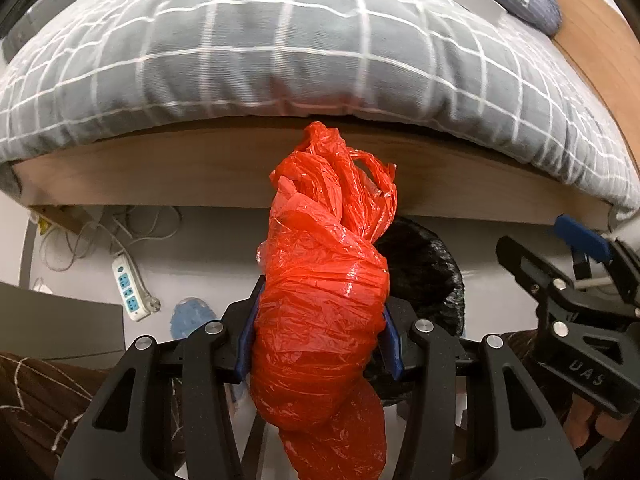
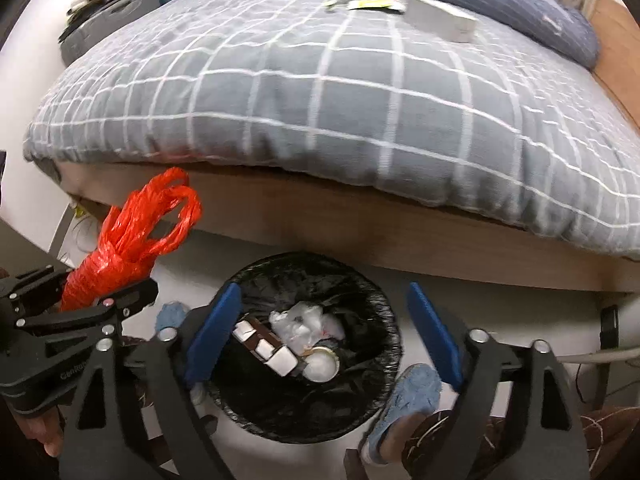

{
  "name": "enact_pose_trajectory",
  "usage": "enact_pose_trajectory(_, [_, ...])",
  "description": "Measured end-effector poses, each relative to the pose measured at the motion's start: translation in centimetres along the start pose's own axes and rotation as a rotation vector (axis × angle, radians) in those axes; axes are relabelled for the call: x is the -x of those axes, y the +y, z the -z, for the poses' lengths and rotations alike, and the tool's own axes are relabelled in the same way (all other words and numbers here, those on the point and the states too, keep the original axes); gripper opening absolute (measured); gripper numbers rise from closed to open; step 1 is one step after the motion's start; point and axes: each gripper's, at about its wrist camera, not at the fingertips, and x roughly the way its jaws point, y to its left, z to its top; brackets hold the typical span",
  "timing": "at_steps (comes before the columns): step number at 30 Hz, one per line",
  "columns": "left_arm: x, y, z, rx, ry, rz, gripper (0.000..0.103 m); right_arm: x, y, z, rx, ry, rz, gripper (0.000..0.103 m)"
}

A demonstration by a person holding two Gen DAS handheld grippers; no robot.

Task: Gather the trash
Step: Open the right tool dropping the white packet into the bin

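Left wrist view shows my left gripper (image 1: 320, 336) clamped on the twisted red plastic bag (image 1: 324, 280), held up before the bed's wooden edge (image 1: 160, 176). My right gripper (image 2: 324, 336) hangs wide open and empty above the black-lined trash bin (image 2: 304, 404), which holds wrappers.

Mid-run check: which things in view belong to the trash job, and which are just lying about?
Job:
- crumpled red plastic bag, clamped in left gripper
- round bin with black liner, under open right gripper

Lying about:
- white power strip
- grey checked duvet
- white box
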Motion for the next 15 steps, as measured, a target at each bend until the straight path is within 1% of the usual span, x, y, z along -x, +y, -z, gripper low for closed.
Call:
enact_pose_trajectory(2, [-0.4, -1.1, 0.1, -0.010, 0.012, 0.023, 0.048, 0.1, -1.1, 0.3, -0.017, -0.001, 0.010, 0.090])
enact_pose_trajectory(4, [-0.7, -2.0, 0.1, -0.025, 0.020, 0.031, 0.048, 0.1, -2.4, 0.5, -0.040, 0.003, 0.007, 0.093])
enact_pose_trajectory(9, [-1.4, -4.7, 0.2, -0.071, 0.033, 0.038, 0.048, 0.3, -4.7, 1.0, -0.075, -0.008, 0.079, 0.095])
enact_pose_trajectory(15, [-2.1, -7.0, 0.2, -0.118, 0.041, 0.047, 0.048, 0.8, -7.1, 1.6, -0.121, -0.012, 0.128, 0.095])
